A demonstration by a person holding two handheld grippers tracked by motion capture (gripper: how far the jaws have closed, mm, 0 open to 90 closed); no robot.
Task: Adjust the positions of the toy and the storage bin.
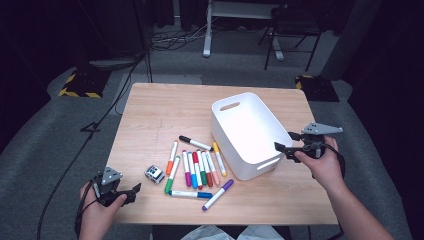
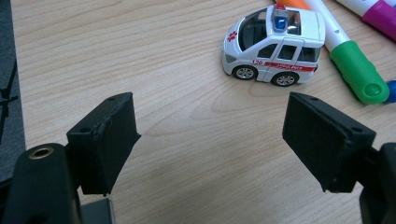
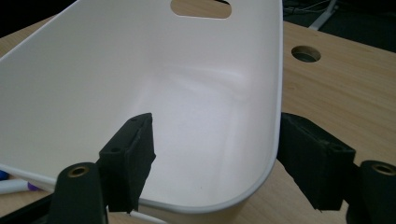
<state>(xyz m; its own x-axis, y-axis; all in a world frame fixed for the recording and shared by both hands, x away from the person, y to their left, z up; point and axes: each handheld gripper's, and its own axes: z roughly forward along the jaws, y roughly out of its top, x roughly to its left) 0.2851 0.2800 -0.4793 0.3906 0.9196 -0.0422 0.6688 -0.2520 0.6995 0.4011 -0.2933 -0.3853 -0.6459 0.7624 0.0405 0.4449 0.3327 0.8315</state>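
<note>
A white bin [image 1: 248, 131] stands empty on the right half of the wooden table [image 1: 160, 110]. My right gripper [image 1: 285, 141] is open at its near right corner. In the right gripper view the right gripper [image 3: 229, 158] straddles the bin's rim [image 3: 275, 116], one jaw inside and one outside. A small white toy ambulance [image 1: 154, 173] sits left of several coloured markers [image 1: 197, 167]. My left gripper [image 1: 133, 193] is open near the table's front left corner. In the left gripper view the left gripper [image 2: 210, 140] holds nothing, with the ambulance [image 2: 275, 44] just ahead of it.
A purple marker [image 1: 218, 194] and a blue one [image 1: 190, 194] lie near the front edge. A green marker cap [image 2: 359, 72] rests beside the ambulance. The tabletop has a round cable hole [image 3: 306, 53] beyond the bin. A chair [image 1: 292, 30] stands on the floor behind the table.
</note>
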